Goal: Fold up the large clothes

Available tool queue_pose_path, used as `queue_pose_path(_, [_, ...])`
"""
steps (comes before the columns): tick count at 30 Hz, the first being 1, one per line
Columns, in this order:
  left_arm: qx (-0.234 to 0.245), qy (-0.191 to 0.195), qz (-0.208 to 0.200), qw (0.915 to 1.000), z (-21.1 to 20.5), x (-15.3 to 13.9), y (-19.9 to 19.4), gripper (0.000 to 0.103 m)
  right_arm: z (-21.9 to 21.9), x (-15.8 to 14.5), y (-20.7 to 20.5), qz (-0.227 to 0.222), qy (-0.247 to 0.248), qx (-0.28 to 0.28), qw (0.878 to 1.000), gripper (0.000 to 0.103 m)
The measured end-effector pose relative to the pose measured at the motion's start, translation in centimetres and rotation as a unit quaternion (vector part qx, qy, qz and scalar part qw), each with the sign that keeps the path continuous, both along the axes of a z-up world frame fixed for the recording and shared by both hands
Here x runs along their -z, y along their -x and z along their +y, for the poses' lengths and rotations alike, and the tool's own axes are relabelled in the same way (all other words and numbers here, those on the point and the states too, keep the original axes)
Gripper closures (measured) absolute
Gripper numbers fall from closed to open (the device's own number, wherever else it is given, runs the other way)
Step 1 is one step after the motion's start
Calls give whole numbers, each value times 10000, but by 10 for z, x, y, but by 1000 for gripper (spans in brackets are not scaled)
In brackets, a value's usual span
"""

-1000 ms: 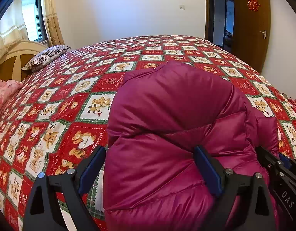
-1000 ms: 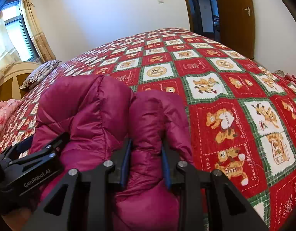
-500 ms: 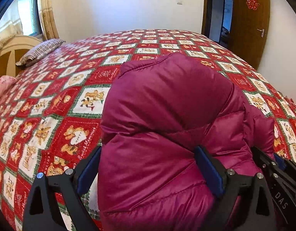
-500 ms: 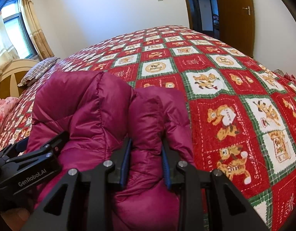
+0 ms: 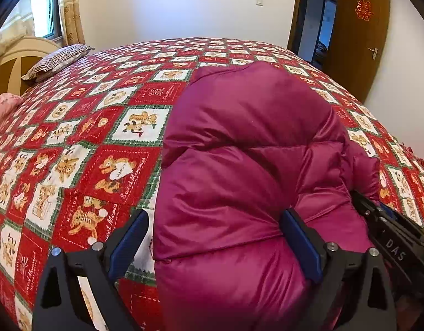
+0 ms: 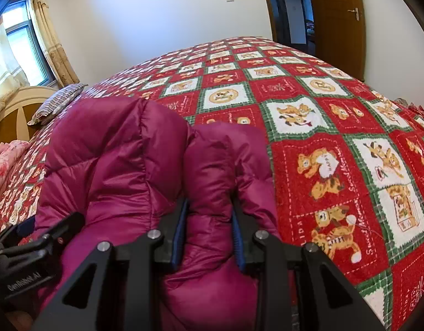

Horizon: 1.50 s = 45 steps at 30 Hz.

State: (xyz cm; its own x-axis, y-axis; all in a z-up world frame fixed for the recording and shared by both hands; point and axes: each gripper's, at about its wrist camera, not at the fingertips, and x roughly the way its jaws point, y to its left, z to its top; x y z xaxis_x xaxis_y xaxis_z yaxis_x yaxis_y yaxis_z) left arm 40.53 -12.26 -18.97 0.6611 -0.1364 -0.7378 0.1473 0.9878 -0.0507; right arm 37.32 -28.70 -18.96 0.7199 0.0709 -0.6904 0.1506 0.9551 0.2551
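a: biggest thing first?

b: the bed, under a red, white and green patchwork quilt [image 5: 107, 143] of printed squares with teddy bears, flat cotton with stitched seams. it fills both views.

a: and the garment?

b: a glossy magenta puffer jacket [image 5: 247, 149], quilted into fat, slick, rounded channels. it lies bunched on the quilt at the near edge, directly in front of both tools, and hides the quilt behind it.

a: around the room?

b: a brown wooden door [image 5: 361, 35] on the right, standing open beside a dark doorway. on the left, a cream curved headboard [image 6: 16, 104], then a striped pillow [image 5: 57, 60], and a pink floral cloth [image 6: 5, 160] at the edge.

a: the tools?

b: the right tool [image 6: 209, 229] is clenched on a puffy fold of the jacket, its blue pads [image 6: 179, 229] pressing in from both sides. the left tool [image 5: 214, 242] stands spread wide; one pad is sunk in a jacket crease, the other clear of the fabric over the quilt, so it grips nothing.
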Motion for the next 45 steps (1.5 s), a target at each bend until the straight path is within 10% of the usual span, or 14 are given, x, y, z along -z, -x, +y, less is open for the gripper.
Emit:
queue_pose_path(11, [21, -25, 109, 9999, -1, 8, -3, 1, 2, 0, 1, 18, 96, -1, 10000, 72])
queue_pose_path(16, [345, 355, 795, 9956, 11, 8, -7, 1, -1, 2, 1, 19, -3, -40, 10000, 72])
queue_pose_path(21, [229, 104, 82, 9996, 8, 7, 17, 1, -3, 1, 4, -36, -72, -52, 10000, 70])
queue_pose_path(33, [280, -110, -87, 9995, 9, 7, 26, 1, -6, -11, 38, -303, 109, 122, 9994, 45])
queue_pose_path(37, [213, 219, -125, 9995, 25, 9, 33, 1, -20, -3, 40, -188, -170, 258, 9993, 23])
queue_pose_path(45, [200, 145, 102, 9996, 16, 15, 26, 1, -26, 6, 32, 52, -382, 248, 9989, 20])
